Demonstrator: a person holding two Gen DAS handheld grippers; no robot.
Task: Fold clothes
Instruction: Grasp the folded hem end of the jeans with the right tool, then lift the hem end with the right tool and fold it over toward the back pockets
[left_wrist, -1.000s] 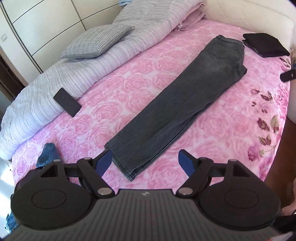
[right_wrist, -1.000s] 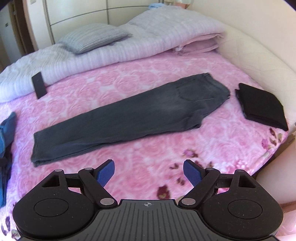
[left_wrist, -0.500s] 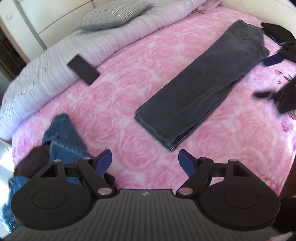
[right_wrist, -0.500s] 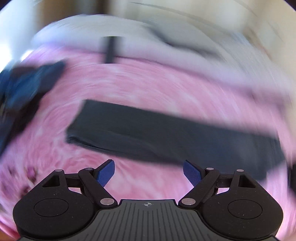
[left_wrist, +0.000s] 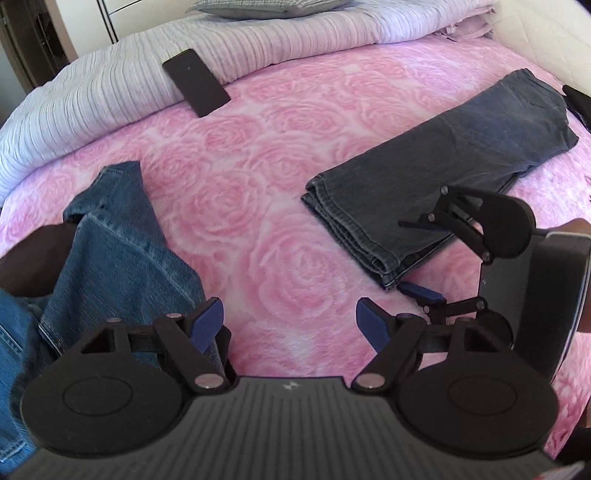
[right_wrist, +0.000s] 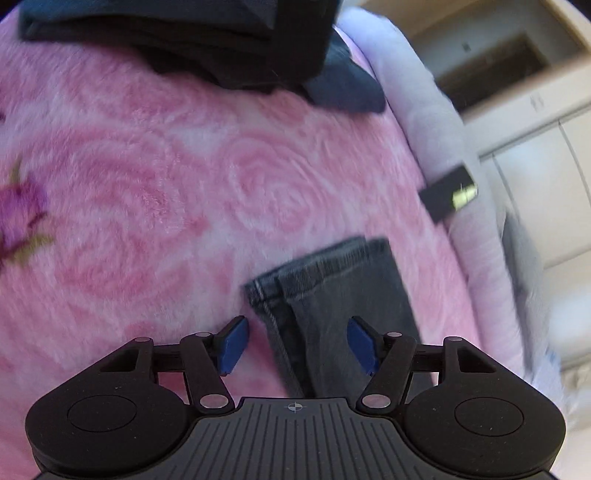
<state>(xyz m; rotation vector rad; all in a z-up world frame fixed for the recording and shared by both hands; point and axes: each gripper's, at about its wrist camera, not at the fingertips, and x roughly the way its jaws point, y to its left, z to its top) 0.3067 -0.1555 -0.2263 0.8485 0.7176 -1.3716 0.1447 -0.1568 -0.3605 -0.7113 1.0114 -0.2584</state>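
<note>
Grey jeans (left_wrist: 436, 170), folded lengthwise, lie flat on the pink rose blanket (left_wrist: 258, 184). In the left wrist view my right gripper (left_wrist: 413, 258) is turned on its side at the hem's near corner, one finger over the cloth and one blue finger low beside it. In the right wrist view the grey jeans' hem (right_wrist: 332, 291) lies between the closing jaws of the right gripper (right_wrist: 295, 343); the pads (right_wrist: 232, 345) are not pressing it. My left gripper (left_wrist: 290, 325) hangs open and holds nothing, above bare blanket between the grey jeans and crumpled blue jeans (left_wrist: 110, 258).
A black phone (left_wrist: 195, 83) leans on the ridged lilac quilt (left_wrist: 92, 92) at the back, also visible as the phone (right_wrist: 447, 192). A dark brown garment (left_wrist: 33, 262) lies beside the blue jeans. Blue denim (right_wrist: 343, 88) and dark shapes fill the right wrist view's top.
Both grippers have come down toward the bed. The right one rolled onto its side, reached the grey jeans' hem and narrowed its jaws. The left one shifted toward the blue jeans.
</note>
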